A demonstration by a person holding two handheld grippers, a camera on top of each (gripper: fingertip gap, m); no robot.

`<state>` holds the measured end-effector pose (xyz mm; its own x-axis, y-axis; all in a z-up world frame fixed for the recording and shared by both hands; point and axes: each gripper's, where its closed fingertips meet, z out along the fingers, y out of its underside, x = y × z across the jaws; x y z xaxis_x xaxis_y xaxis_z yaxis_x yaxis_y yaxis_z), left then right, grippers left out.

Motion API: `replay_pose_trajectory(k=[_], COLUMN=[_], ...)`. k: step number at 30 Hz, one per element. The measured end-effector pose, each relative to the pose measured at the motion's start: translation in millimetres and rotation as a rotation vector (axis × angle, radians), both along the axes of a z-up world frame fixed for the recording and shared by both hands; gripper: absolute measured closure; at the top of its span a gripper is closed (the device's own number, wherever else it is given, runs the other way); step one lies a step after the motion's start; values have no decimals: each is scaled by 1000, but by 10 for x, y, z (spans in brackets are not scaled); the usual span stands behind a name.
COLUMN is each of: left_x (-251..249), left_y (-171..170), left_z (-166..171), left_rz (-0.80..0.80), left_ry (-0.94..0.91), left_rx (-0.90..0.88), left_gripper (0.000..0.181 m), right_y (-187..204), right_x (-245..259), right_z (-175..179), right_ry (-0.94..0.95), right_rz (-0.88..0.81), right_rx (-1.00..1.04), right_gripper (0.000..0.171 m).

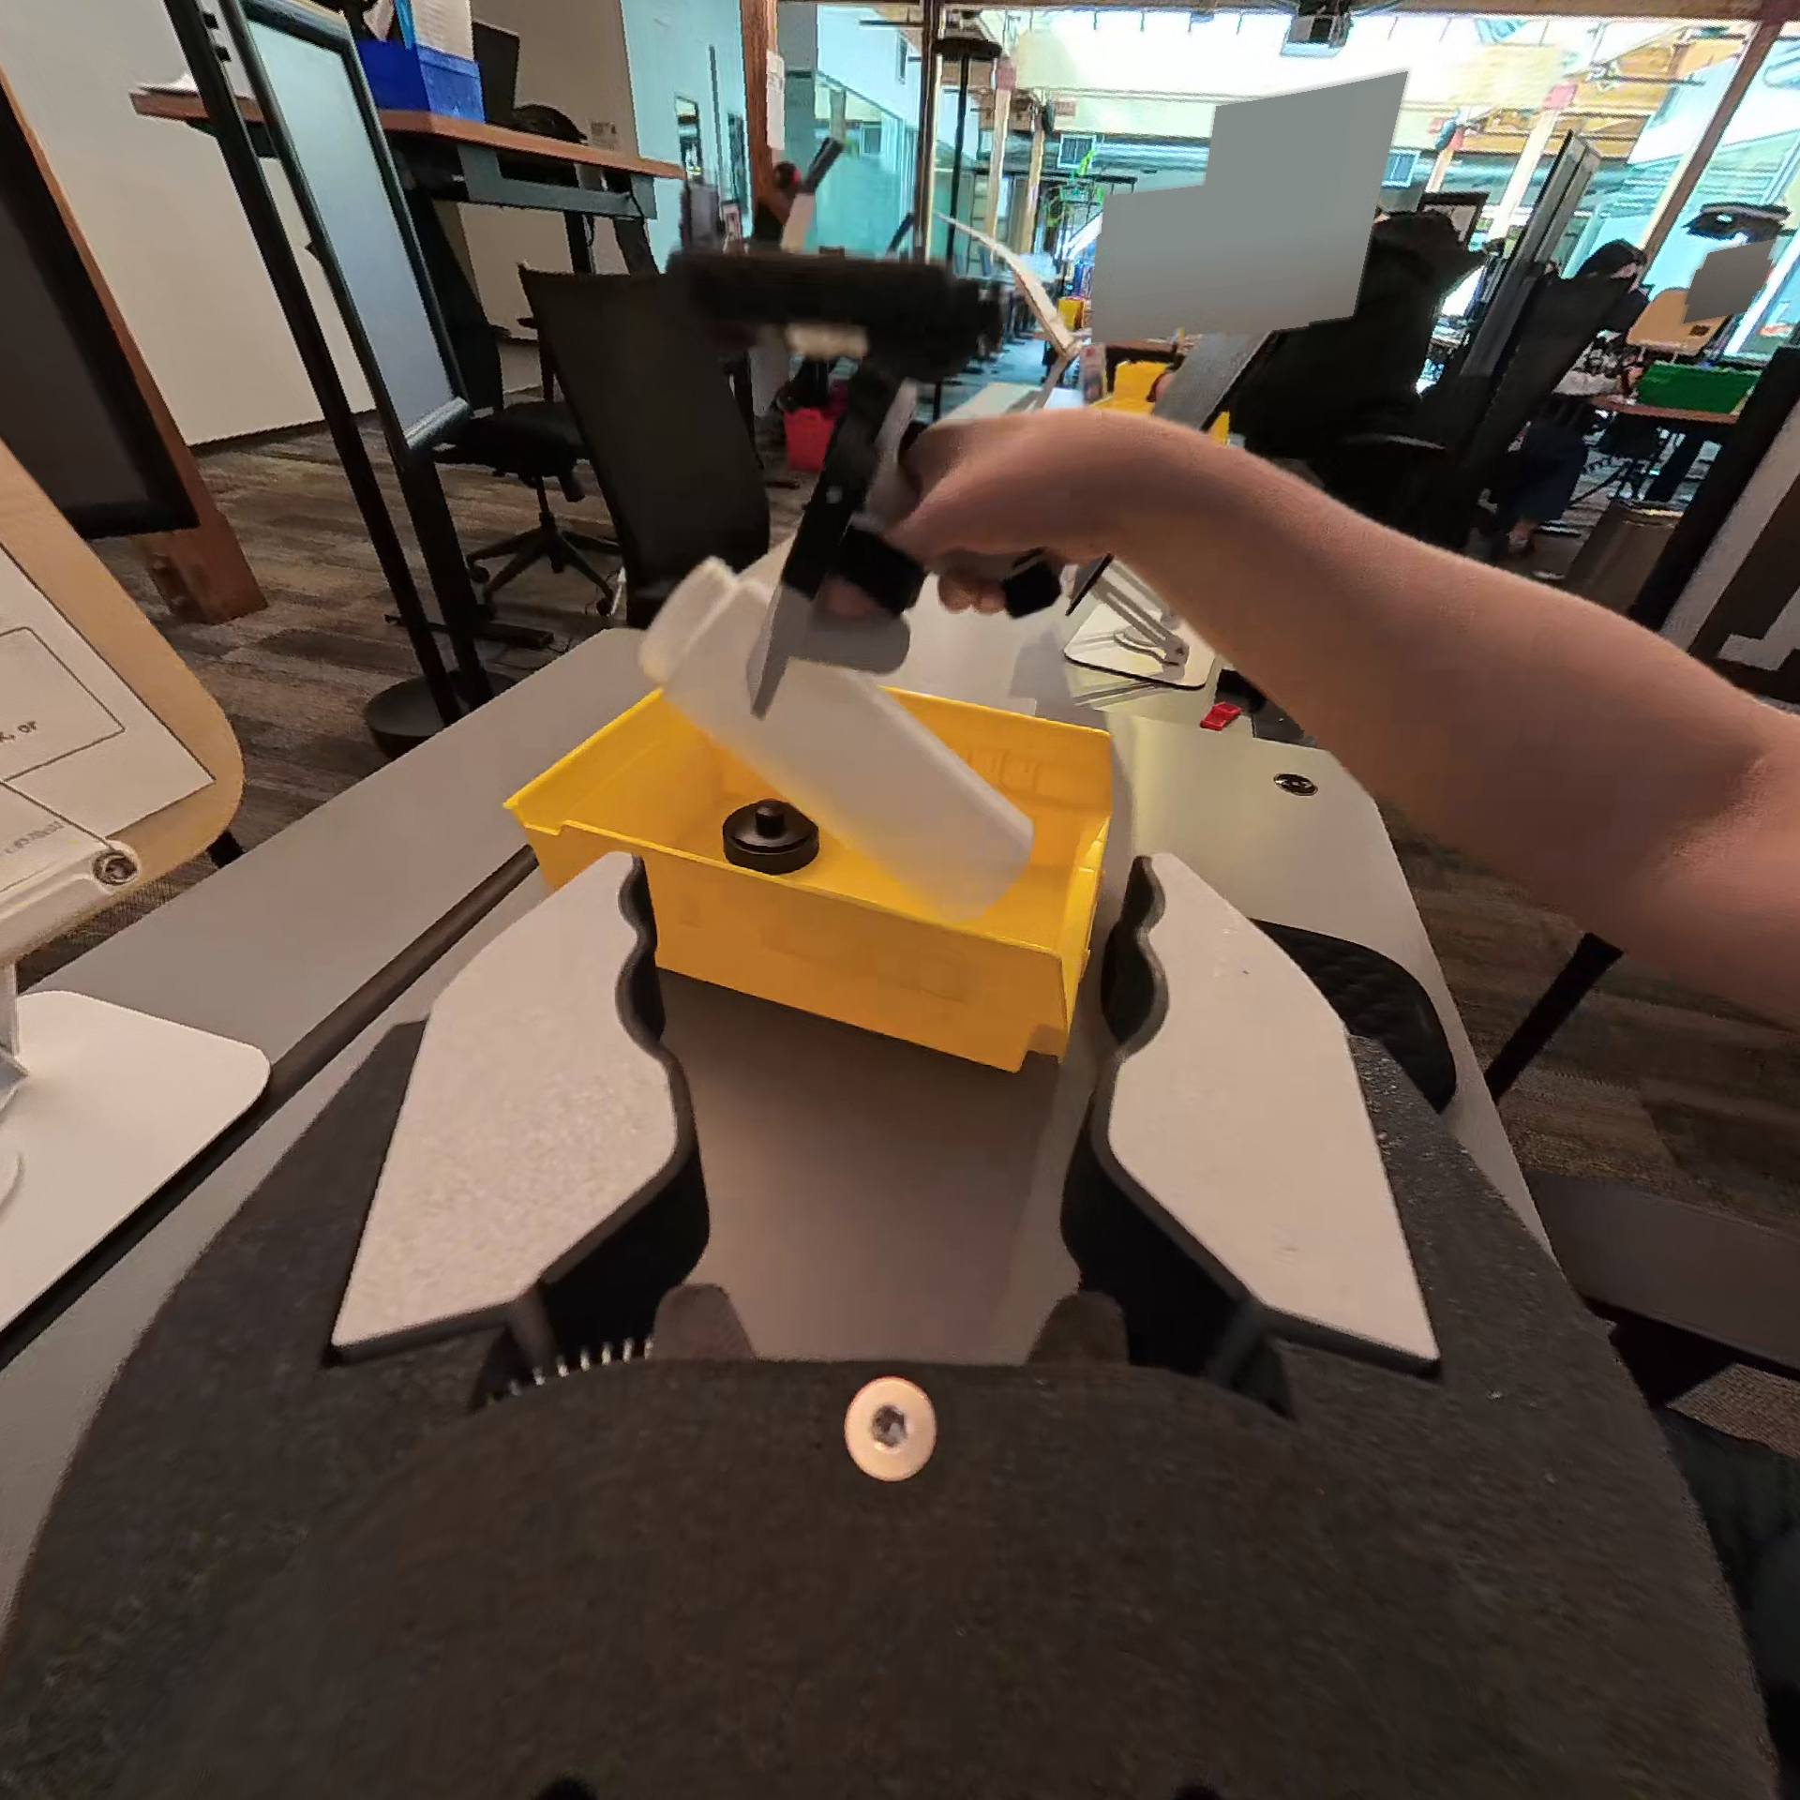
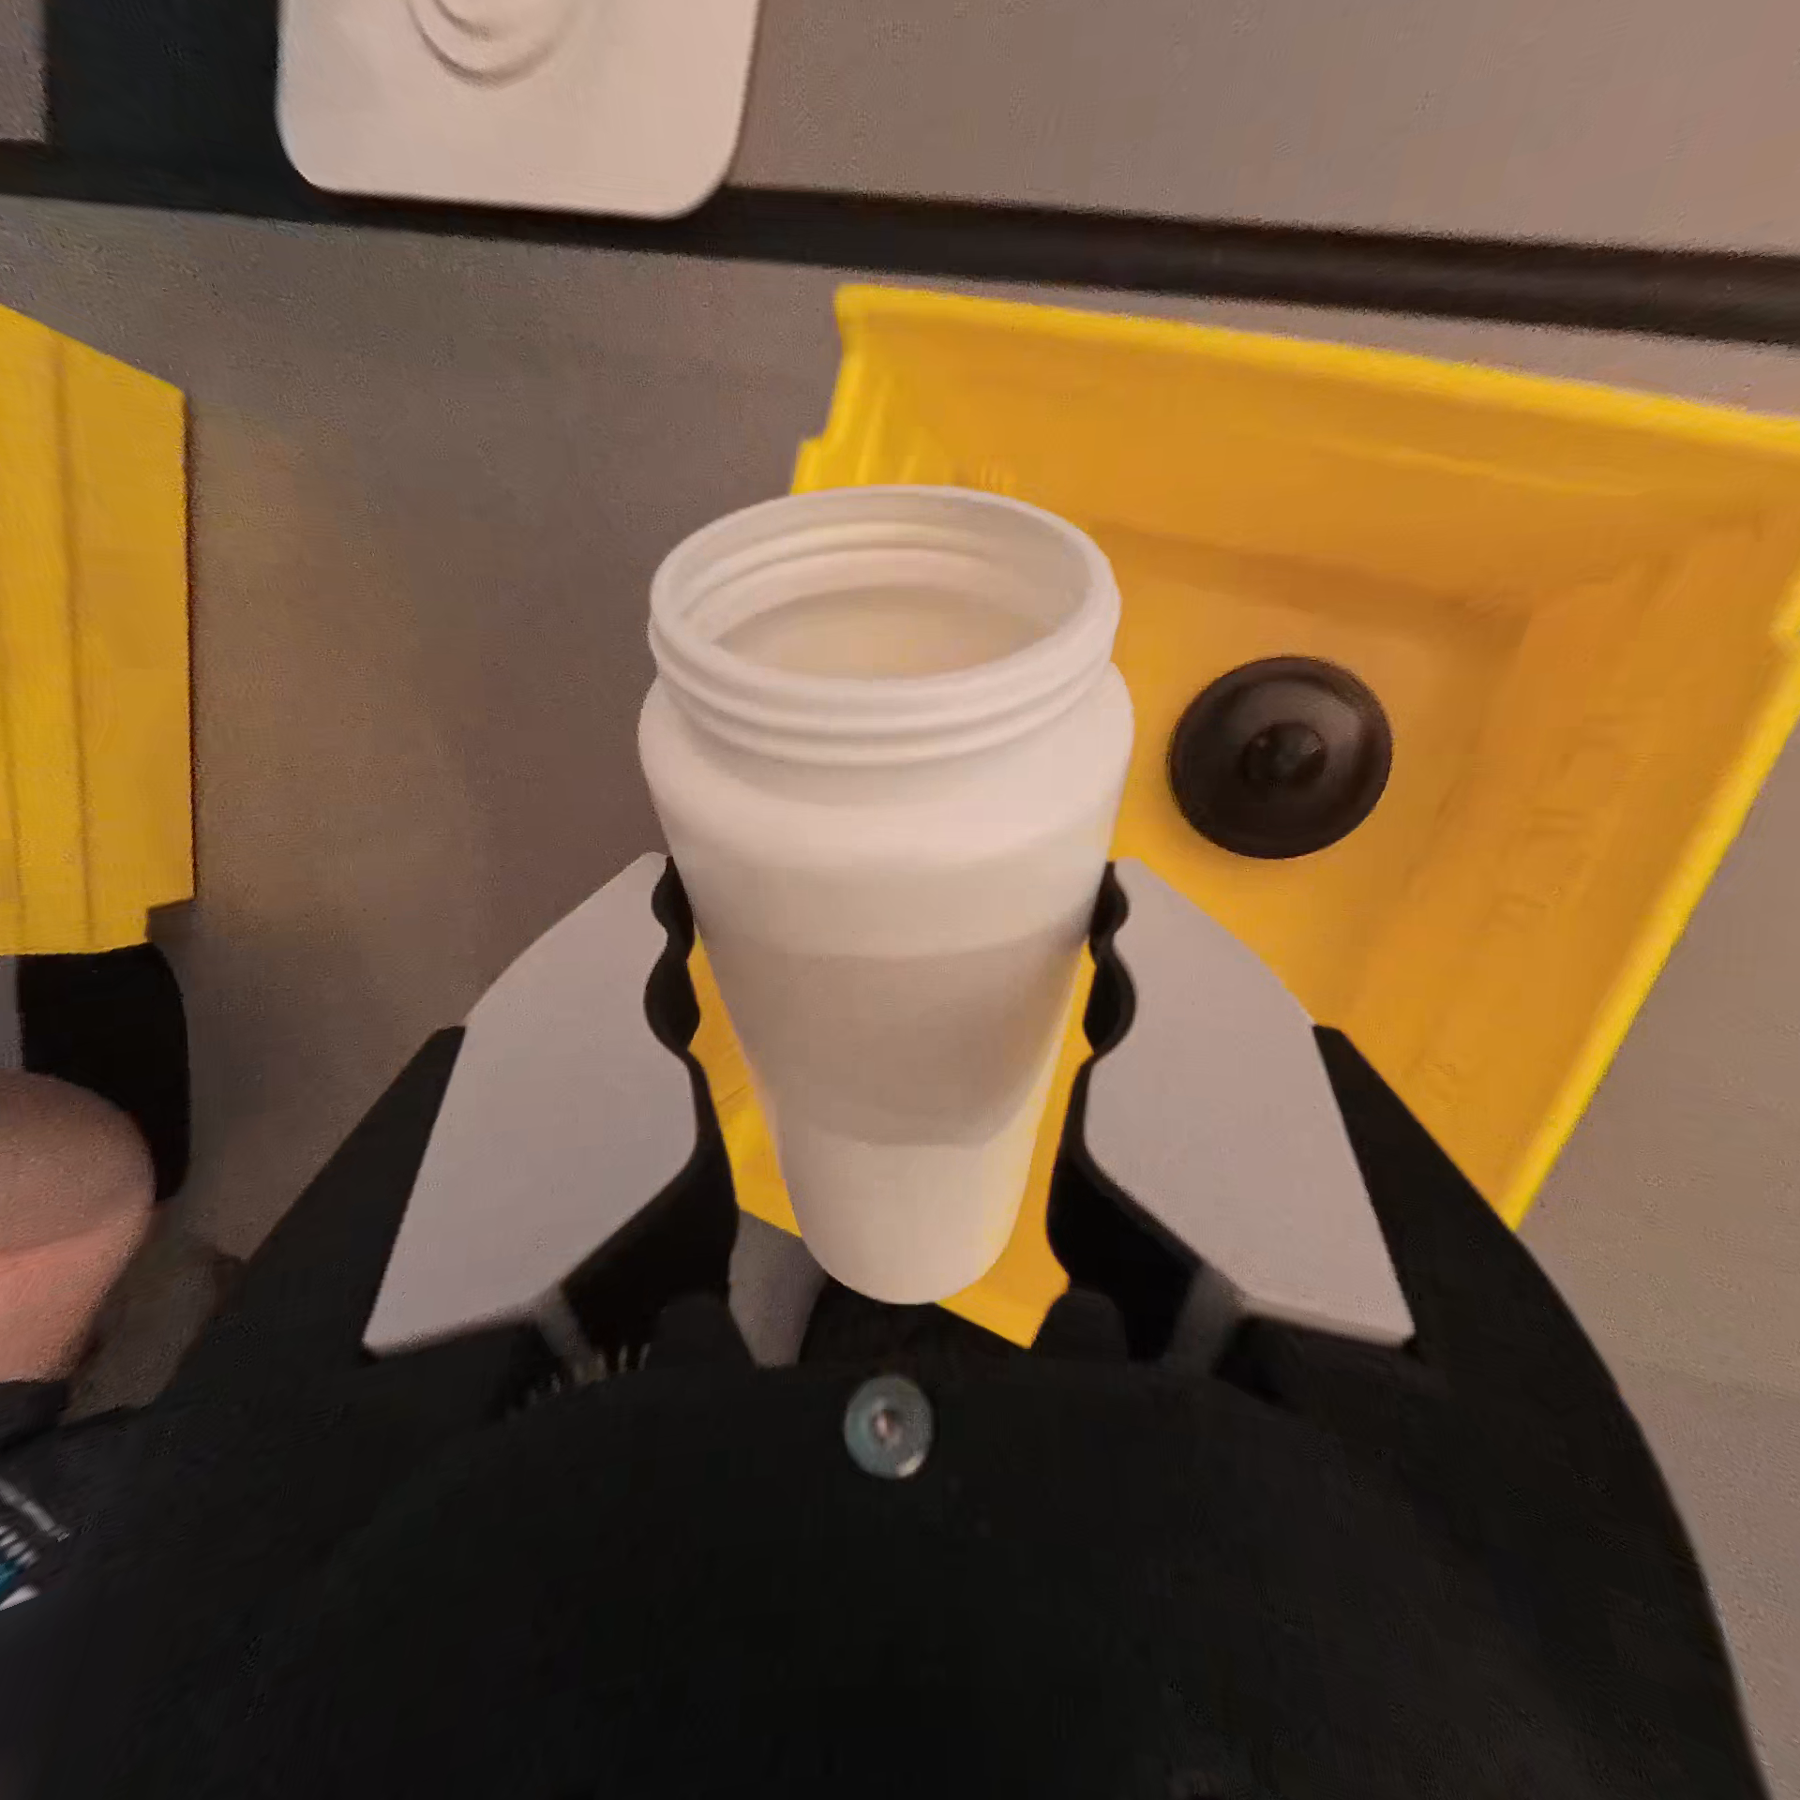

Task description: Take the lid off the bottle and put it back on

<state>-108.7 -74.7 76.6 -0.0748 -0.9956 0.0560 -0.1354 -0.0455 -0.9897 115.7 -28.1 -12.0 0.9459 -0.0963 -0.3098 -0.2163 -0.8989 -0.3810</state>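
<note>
The grey desk (image 1: 292,935) carries everything here, with a white stand base (image 2: 516,97) resting at its far edge in the right wrist view. On the desk sits a yellow plastic bin (image 1: 857,964), open at the top; a second yellow bin (image 2: 88,633) lies to the left in the right wrist view, well apart from the first.

The left gripper (image 1: 881,935) hangs low over the desk just short of the bin, its fingers spread wide with nothing between them.

A person's hand (image 1: 1013,487) grips the handle of the right gripper (image 2: 891,896), whose fingers are pinching the white bottle (image 2: 891,877) around its body. The bottle is held in the air above the bin, tilted, its threaded mouth open and uncapped.

The black lid (image 1: 770,836), round with a raised knob at its centre, lies on the floor of the bin, apart from the bottle.
</note>
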Motion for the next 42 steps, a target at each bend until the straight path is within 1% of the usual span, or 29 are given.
replay_pose_trajectory(k=[3,5,10,15,17,18,20,22,23,25,26,28,29,31,34,36,37,39,41,42], left_x=[-40,-56,-91,-146,-186,-216,-305,-473,-603,-987,-1242,-1847,-2166,-2734,-3386,-3702,-3824,-4011,-4093,-4094], left_y=[29,32,74,151,182,201,268,427,567,948,1161,1557,1709,1903,2005,2012,2022,2019,1988,1983], left_z=[17,16,-30,-47,-19,6,77,146,169,173,153,94,33,-167,-538,-726,-796,-963,-1159,-1245], left_rz=[0,-4,21,48,55,59,85,160,233,442,567,825,934,1075,1180,1223,1241,1255,1224,1200], left_ry=[6,15,70,93,86,81,73,95,123,217,281,411,476,585,685,724,735,780,831,837], left_rx=[-22,-29,-8,-20,-39,-43,-36,7,43,125,160,191,179,78,-163,-273,-300,-349,-411,-446], left_gripper=[92,93,94,95,97,98,98,98,98,98,99,102,104,109,117,117,116,115,112,111], right_y=[15,85,223,240,228,245,257,122,13,-224,-336,-562,-626,-684,-848,-893,-888,-876,-887,-898], right_x=[44,48,90,48,64,80,105,228,345,699,912,1269,1331,1319,1305,1233,1216,1206,1131,1086], right_z=[-453,-648,-909,-1100,-1051,-957,-631,-264,-125,5,5,-87,-154,-356,-717,-842,-879,-946,-1030,-1078], right_ry=[49,78,70,125,117,118,128,53,-15,-184,-272,-390,-393,-288,-221,-195,-190,-194,-162,-145], right_rz=[-26,-46,-77,-71,-20,-4,18,27,13,-55,-90,-159,-161,-145,-109,-73,-68,-68,-40,-24], right_rx=[-170,-229,-292,-310,-254,-186,12,203,274,338,318,203,178,136,-21,-78,-94,-126,-169,-193], right_gripper=[91,92,92,91,97,97,89,89,90,90,90,90,90,91,94,102,107,123,141,144])
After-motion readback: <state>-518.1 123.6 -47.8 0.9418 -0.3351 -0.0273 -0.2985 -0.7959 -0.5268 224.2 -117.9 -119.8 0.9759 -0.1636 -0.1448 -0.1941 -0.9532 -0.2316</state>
